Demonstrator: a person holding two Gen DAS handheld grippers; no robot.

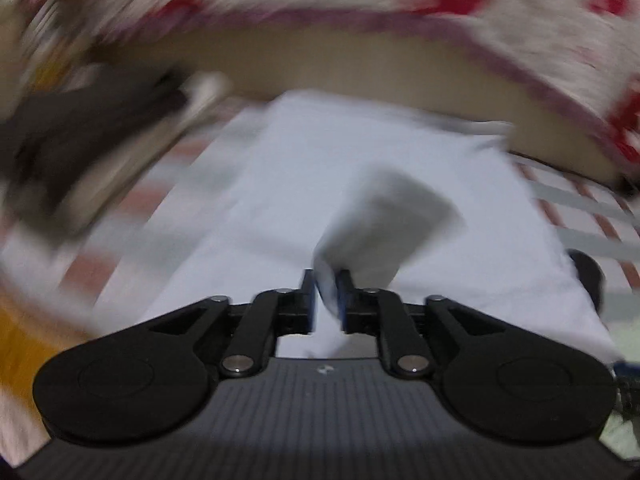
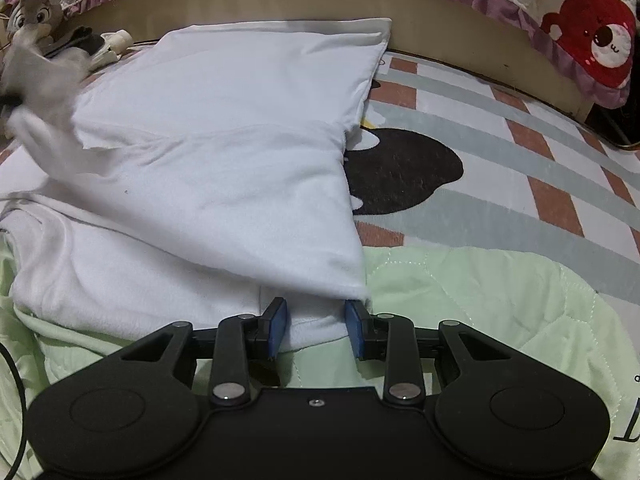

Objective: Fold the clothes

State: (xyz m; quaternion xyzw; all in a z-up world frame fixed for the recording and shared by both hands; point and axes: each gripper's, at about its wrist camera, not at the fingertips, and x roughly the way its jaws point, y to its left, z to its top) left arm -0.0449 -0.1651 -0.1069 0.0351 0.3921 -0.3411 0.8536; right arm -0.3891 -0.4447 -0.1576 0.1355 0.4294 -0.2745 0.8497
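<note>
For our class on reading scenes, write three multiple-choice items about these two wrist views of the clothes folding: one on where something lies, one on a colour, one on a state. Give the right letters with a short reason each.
1. Where does the red bear patch sit in the right wrist view?
A. upper right, on the quilted cover
B. lower left, on the green quilt
C. on the white garment

2. What colour is the quilt under the right gripper?
A. dark blue
B. pale green
C. orange

3. How does the left gripper stand?
A. wide open over bare bedding
B. out of view
C. nearly closed with white cloth between its pads

Answers:
1 A: the bear shows on the frilled cover at the top right.
2 B: pale green quilting spreads beside that gripper.
3 C: a fold of the white garment sits in the narrow gap between the blue pads.
</note>
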